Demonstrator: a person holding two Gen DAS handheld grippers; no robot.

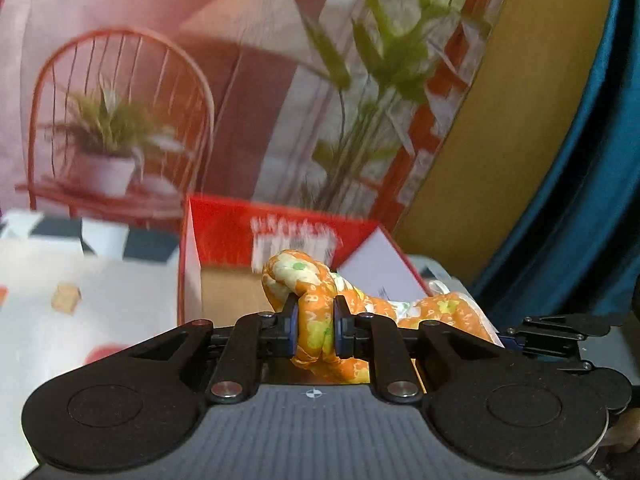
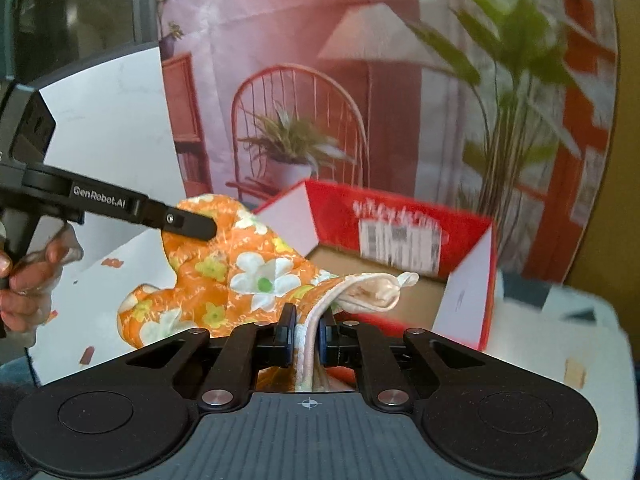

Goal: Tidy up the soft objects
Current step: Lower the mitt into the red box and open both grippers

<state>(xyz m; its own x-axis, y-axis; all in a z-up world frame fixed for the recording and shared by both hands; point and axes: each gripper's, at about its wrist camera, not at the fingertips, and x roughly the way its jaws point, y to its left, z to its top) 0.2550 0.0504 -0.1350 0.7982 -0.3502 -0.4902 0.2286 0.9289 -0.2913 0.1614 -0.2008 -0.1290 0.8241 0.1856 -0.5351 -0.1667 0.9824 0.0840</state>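
1. Left gripper (image 1: 315, 330) is clamped tight on a bunched fold of the orange floral cloth (image 1: 316, 320); the blue pads pinch it from both sides, and the cloth's lower part drops out of sight behind the gripper body.
2. Right gripper (image 2: 307, 334) is closed on the cloth's pale piped edge (image 2: 308, 340), a cream lining (image 2: 372, 290) spilling out just past the fingers.
3. The cloth (image 2: 224, 276) hangs stretched between the two grippers, lifted above the worktop (image 2: 116, 248) and in front of the open red box (image 2: 400, 216).
4. In the right wrist view the left gripper's fingers (image 2: 188, 222) reach in from the left edge, covering the cloth's upper corner; a hand (image 2: 28, 276) holds its handle, cut off by the frame.
5. The box label (image 2: 400, 240) is smeared by motion blur, unreadable.
6. The box floor shows only partly, screened by the cloth.
7. Small pieces on the worktop, one tan block (image 1: 66, 297) among them, are too blurred to name.
8. The backdrop print of a chair and plants (image 1: 116, 120) is soft and blurred.
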